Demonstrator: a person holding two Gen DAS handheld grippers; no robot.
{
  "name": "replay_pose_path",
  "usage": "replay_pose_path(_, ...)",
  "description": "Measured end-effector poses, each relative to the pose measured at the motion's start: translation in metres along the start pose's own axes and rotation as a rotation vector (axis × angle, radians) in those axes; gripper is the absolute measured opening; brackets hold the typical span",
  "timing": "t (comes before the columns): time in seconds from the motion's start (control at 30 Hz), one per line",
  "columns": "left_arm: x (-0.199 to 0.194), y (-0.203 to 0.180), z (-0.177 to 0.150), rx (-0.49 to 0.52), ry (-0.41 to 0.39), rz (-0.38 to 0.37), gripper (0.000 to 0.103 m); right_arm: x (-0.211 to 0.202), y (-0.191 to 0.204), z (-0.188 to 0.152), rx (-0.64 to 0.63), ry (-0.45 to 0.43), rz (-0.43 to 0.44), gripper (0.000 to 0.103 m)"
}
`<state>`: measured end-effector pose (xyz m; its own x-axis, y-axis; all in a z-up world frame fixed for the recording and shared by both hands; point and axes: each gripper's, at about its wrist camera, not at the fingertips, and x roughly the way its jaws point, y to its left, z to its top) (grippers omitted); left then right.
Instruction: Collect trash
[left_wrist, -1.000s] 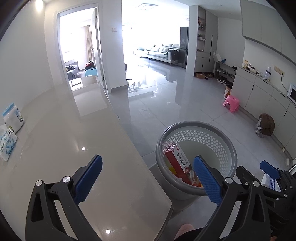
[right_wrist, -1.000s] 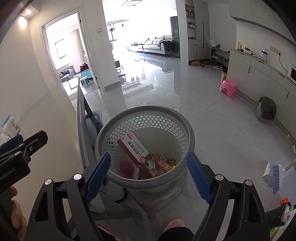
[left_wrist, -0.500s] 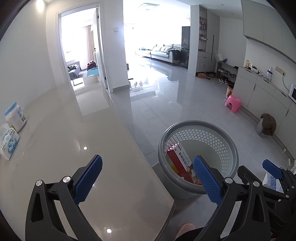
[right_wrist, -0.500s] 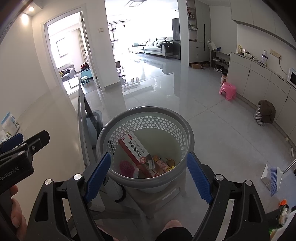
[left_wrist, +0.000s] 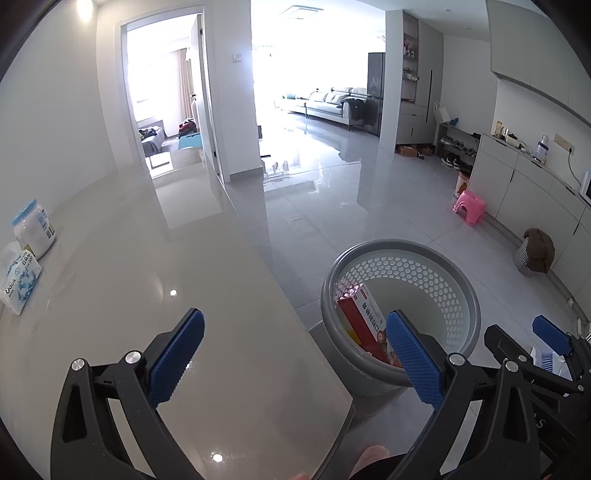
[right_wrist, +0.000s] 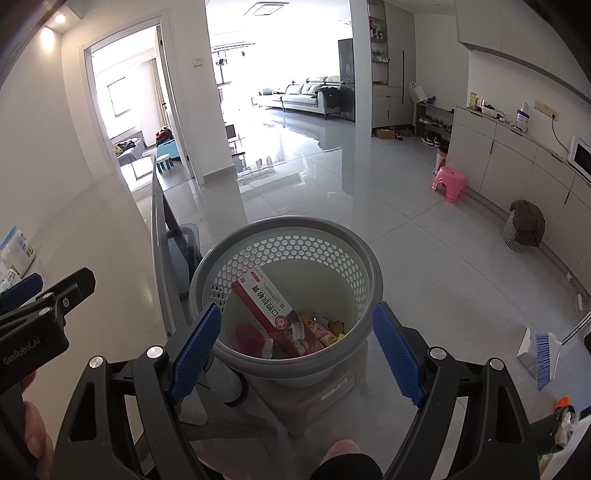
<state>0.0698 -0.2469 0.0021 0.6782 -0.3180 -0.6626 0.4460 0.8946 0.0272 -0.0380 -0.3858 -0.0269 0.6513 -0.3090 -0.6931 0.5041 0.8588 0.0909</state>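
Note:
A grey perforated trash basket (right_wrist: 371, 254) stands on a stool beside the table. It holds a red and white box (right_wrist: 267, 295), a pink round brush (right_wrist: 251, 334) and small wrappers (right_wrist: 321, 330). My right gripper (right_wrist: 297, 338) is open and empty, just above the basket's near rim. My left gripper (left_wrist: 295, 354) is open and empty over the table's right edge, left of the basket (left_wrist: 465, 291). The box (left_wrist: 364, 317) also shows in the left wrist view.
The glossy beige table (left_wrist: 147, 295) carries a white jar (left_wrist: 33, 229) and a tissue pack (left_wrist: 18, 280) at its far left. A pink stool (right_wrist: 448, 182), a covered basket (right_wrist: 522, 225) and a broom with dustpan (right_wrist: 545, 354) stand on the tiled floor.
Both grippers have risen and drawn back slightly; the basket sits a little lower in both views. Both stay open and empty.

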Motion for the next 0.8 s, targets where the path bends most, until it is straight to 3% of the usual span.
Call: replay_pose_path(0.8, 0.0080, -0.0078, -0.0049, 0.007, 0.006, 0.013, 0.097, -0.0049, 0.0033, 0.0021, -0.006, -0.012, -0.012, 0.081)
